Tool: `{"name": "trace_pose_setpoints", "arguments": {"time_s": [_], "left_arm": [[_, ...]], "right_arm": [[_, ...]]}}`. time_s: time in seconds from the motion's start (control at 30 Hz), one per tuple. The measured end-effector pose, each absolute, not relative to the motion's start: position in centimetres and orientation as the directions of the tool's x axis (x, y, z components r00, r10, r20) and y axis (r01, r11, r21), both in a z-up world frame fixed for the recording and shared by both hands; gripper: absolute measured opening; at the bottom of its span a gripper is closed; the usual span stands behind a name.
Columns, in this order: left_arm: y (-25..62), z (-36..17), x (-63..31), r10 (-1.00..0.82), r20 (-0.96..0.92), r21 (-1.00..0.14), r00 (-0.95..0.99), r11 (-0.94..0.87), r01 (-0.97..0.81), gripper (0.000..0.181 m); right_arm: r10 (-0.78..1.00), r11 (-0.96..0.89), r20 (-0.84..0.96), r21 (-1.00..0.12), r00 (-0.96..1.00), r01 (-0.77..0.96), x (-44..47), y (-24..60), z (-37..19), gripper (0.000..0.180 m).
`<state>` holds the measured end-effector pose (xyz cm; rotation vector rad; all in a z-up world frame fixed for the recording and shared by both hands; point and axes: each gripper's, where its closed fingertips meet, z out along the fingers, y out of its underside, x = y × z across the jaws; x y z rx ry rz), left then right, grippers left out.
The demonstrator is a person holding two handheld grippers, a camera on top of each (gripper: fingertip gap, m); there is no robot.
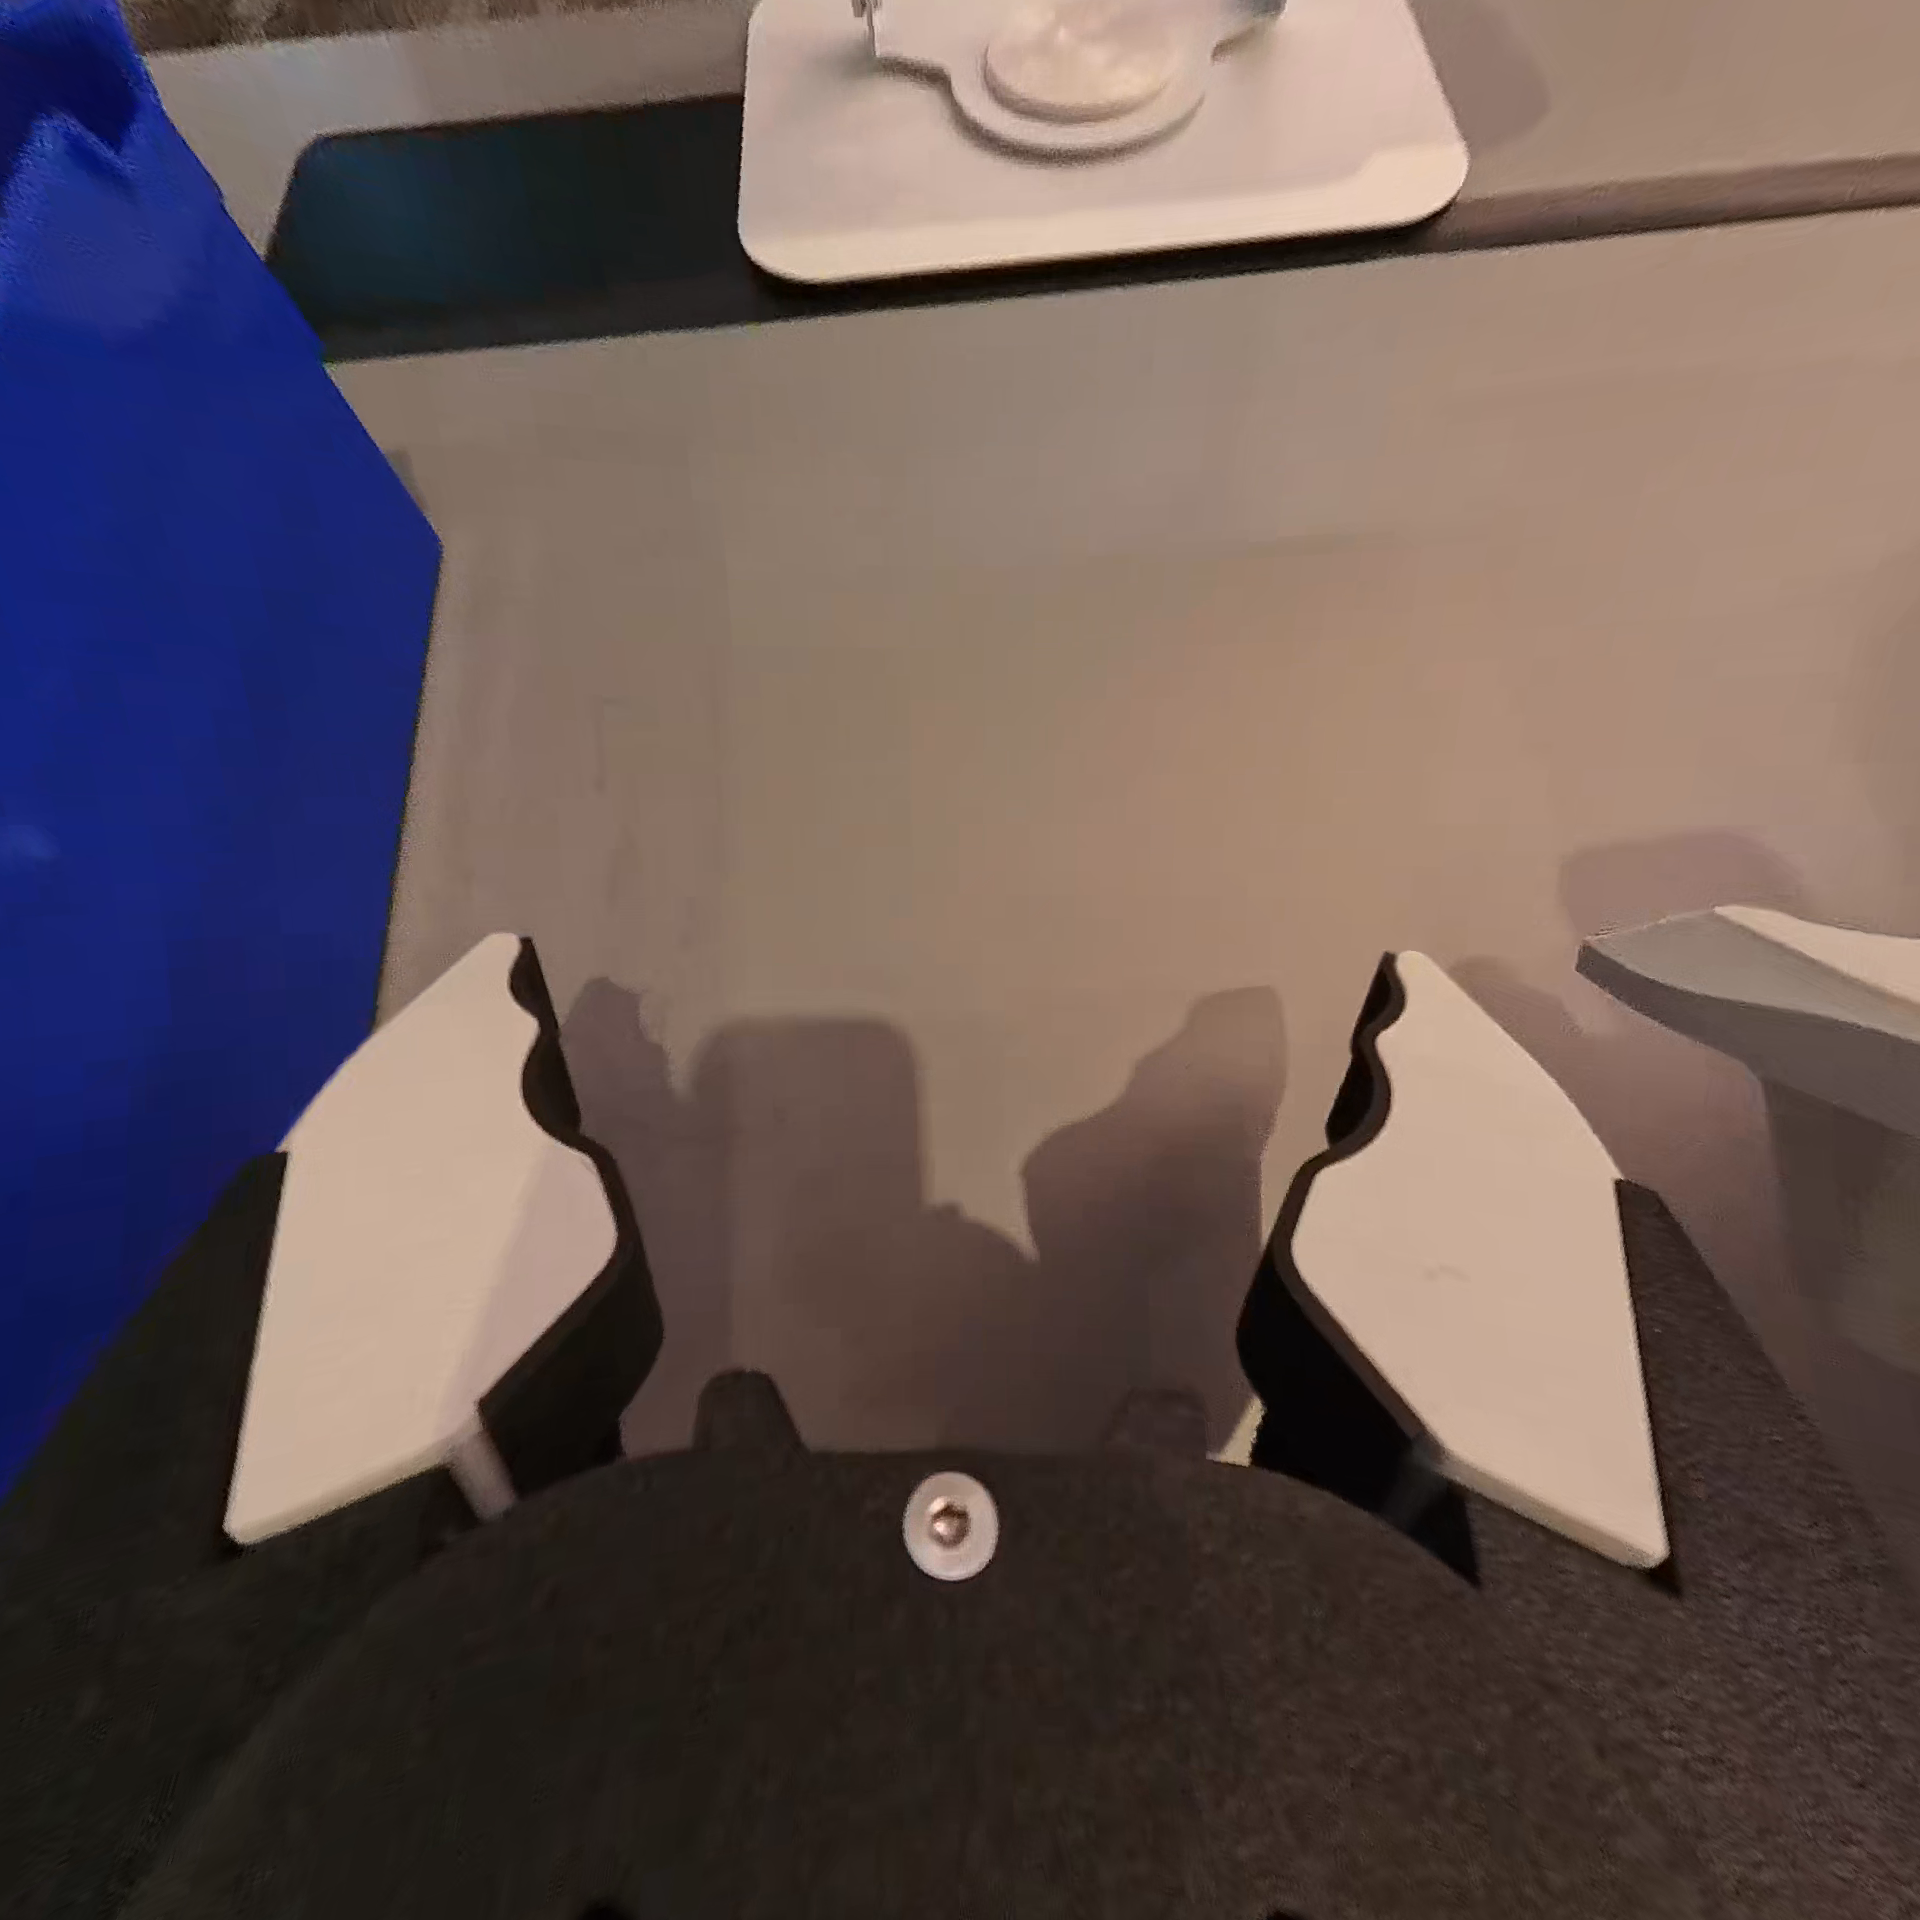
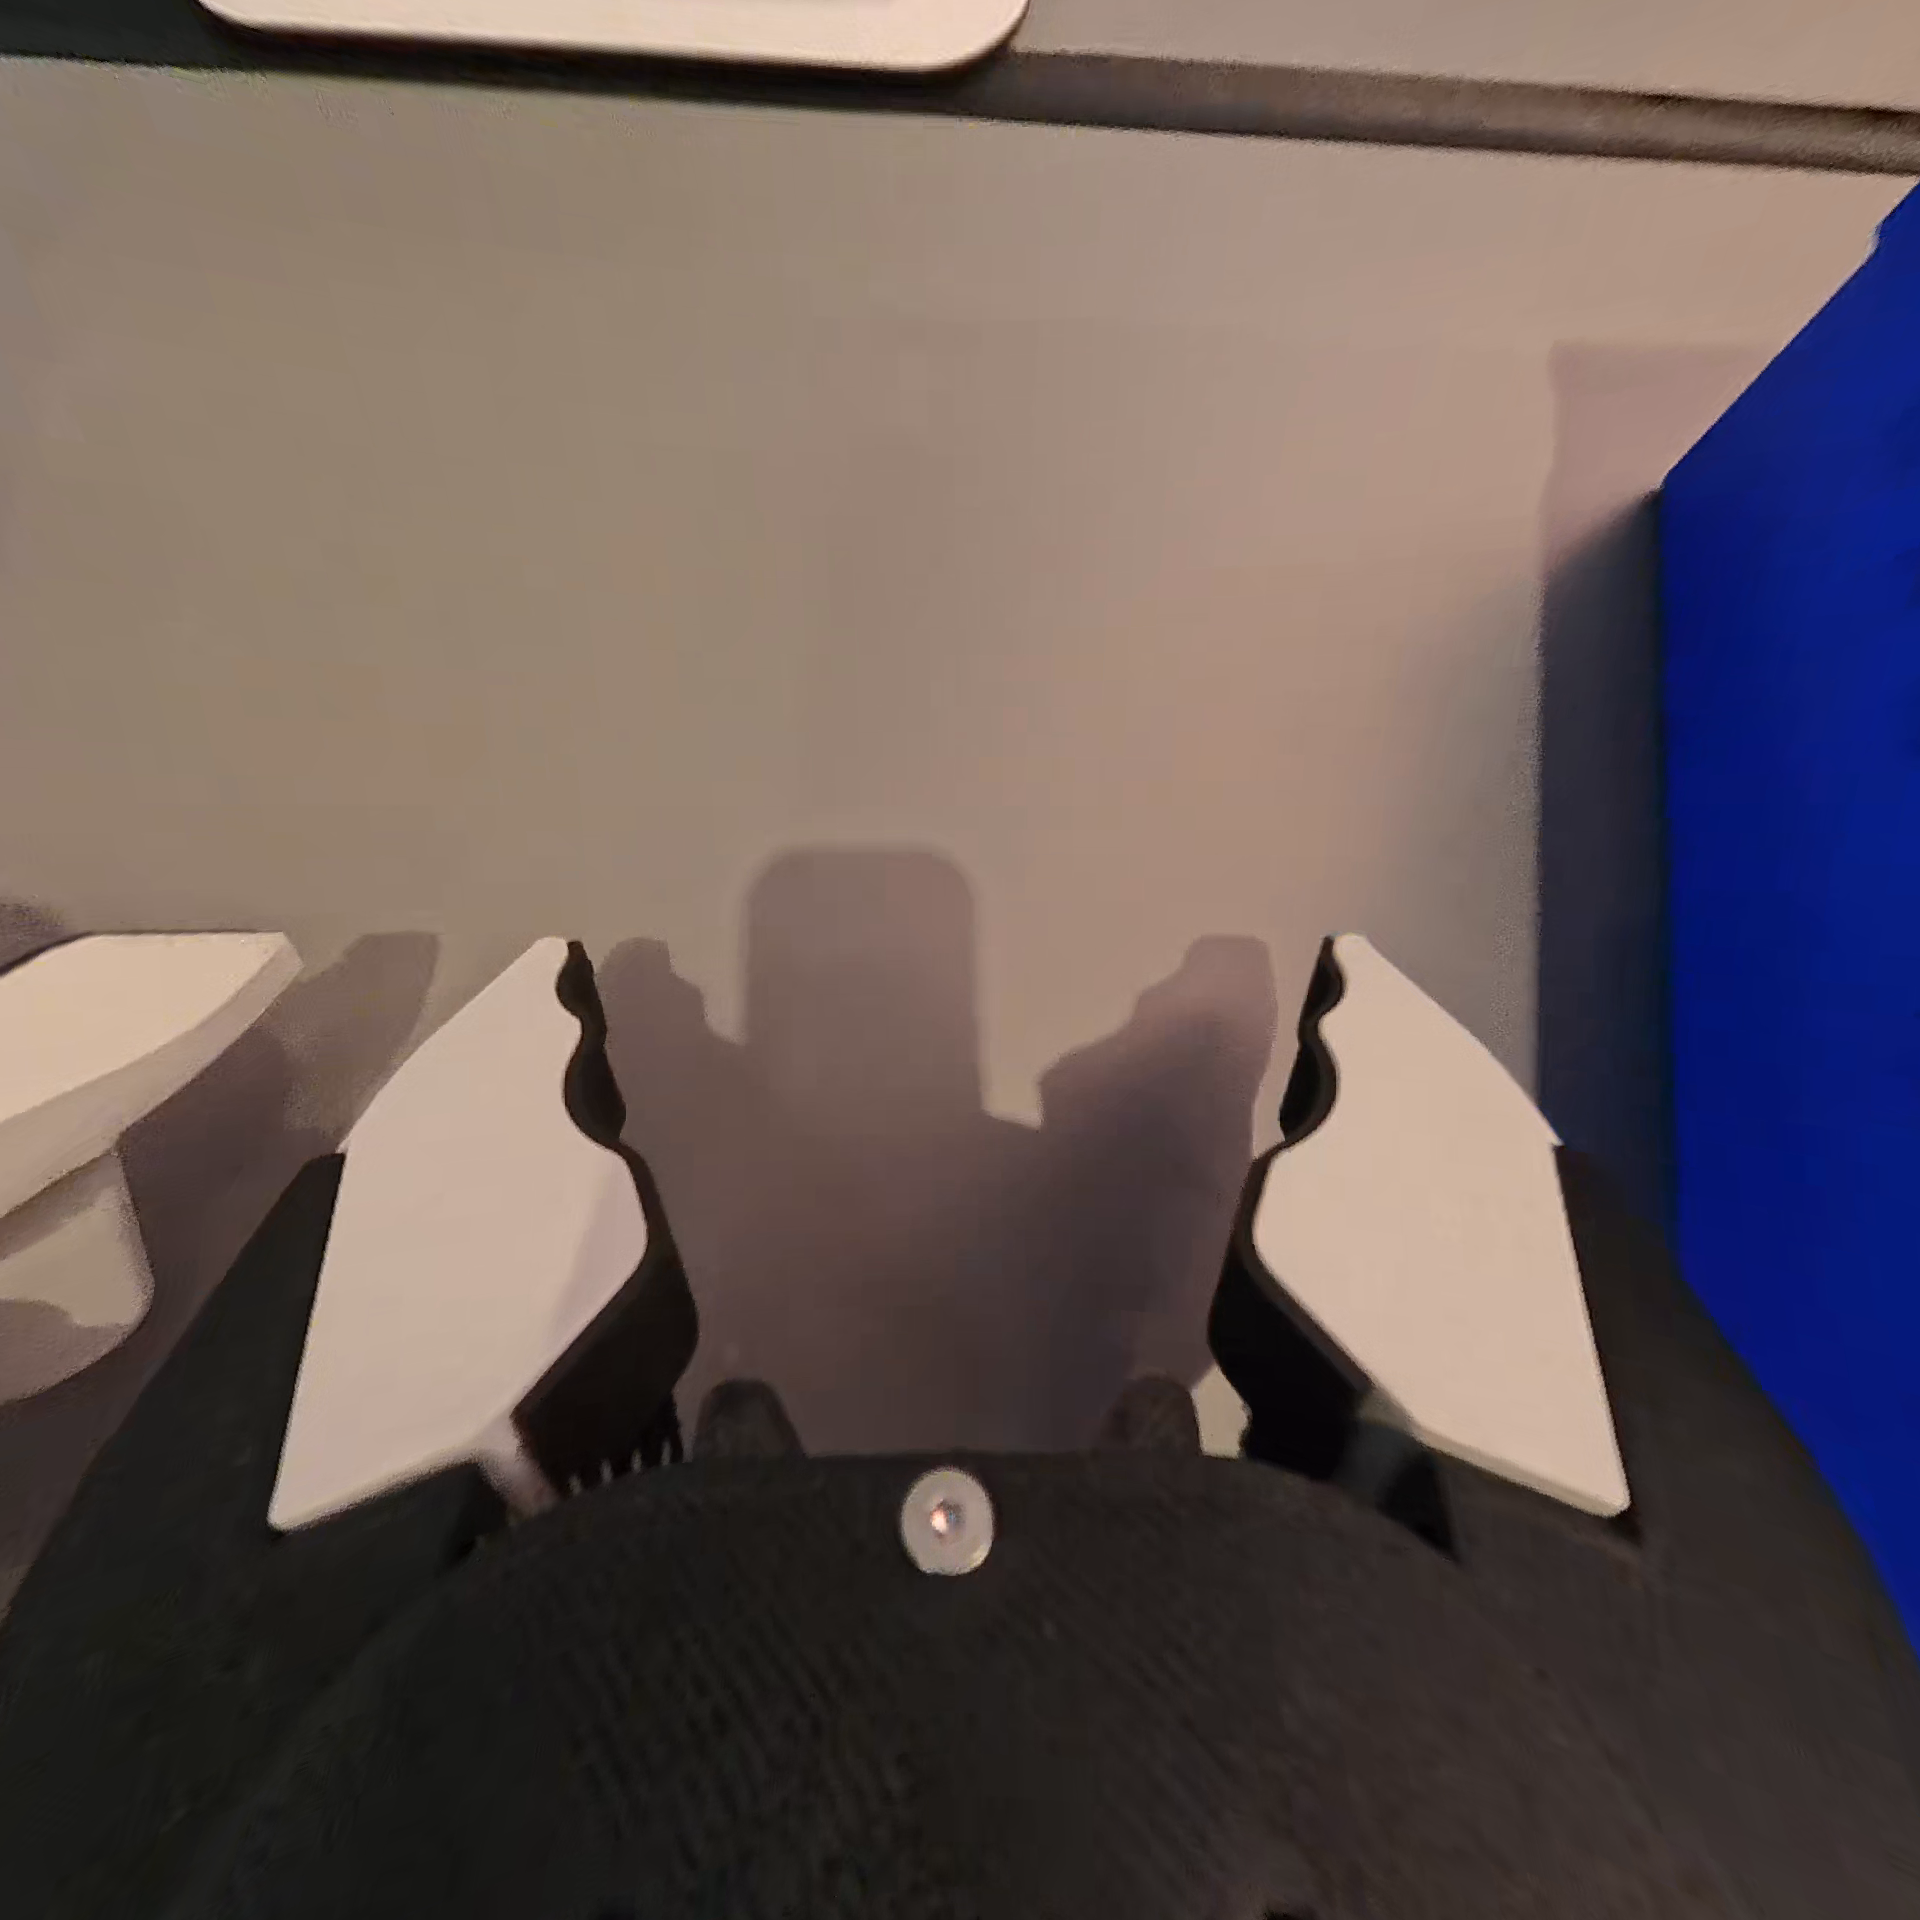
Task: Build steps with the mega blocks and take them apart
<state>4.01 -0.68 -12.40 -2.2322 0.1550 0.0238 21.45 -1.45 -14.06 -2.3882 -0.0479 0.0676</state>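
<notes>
No separate blocks show in either view. My left gripper (image 1: 956, 951) is open and empty, low over the grey table (image 1: 987, 623). A large blue thing (image 1: 177, 727) stands close on its left; I cannot tell what it is. My right gripper (image 2: 951, 943) is open and empty over the same table (image 2: 831, 520). A large blue thing (image 2: 1797, 831) stands close on its right. The two grippers are side by side: a white finger of the right one (image 1: 1766, 997) shows at the left view's right edge, and a finger of the left one (image 2: 125, 1018) at the right view's left edge.
A white flat base (image 1: 1101, 197) with a round clear part on it lies at the table's far side, beside a dark mat (image 1: 499, 208). Its edge also shows at the top of the right wrist view (image 2: 623, 31). A dark strip (image 2: 1351, 104) runs along the far side. The left gripper is farther from the large blue thing (image 2: 1797, 831), some 25 cm, than the right, some 9 cm.
</notes>
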Motion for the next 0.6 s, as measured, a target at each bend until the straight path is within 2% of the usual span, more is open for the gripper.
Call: {"name": "trace_pose_setpoints", "arguments": {"time_s": [0.23,0.4,0.6], "left_arm": [[-0.7,-15.2,3.4,-0.092,-0.019,-0.735,0.996,-0.674,-0.076,0.146],[-0.7,-16.5,3.2,-0.081,0.040,-0.685,0.996,-0.728,-0.032,0.146],[-0.7,-16.8,3.2,-0.083,-0.005,-0.670,0.997,-0.740,-0.065,0.146]], "right_arm": [[0.058,-0.752,-0.032,-0.659,0.998,0.023,20.8,-1.3,-16.5,0.128],[0.037,-0.721,-0.010,-0.693,0.999,0.020,20.8,-0.8,-16.7,0.132],[0.010,-0.718,-0.007,-0.696,1.000,0.002,20.8,-0.7,-16.7,0.133]]}}
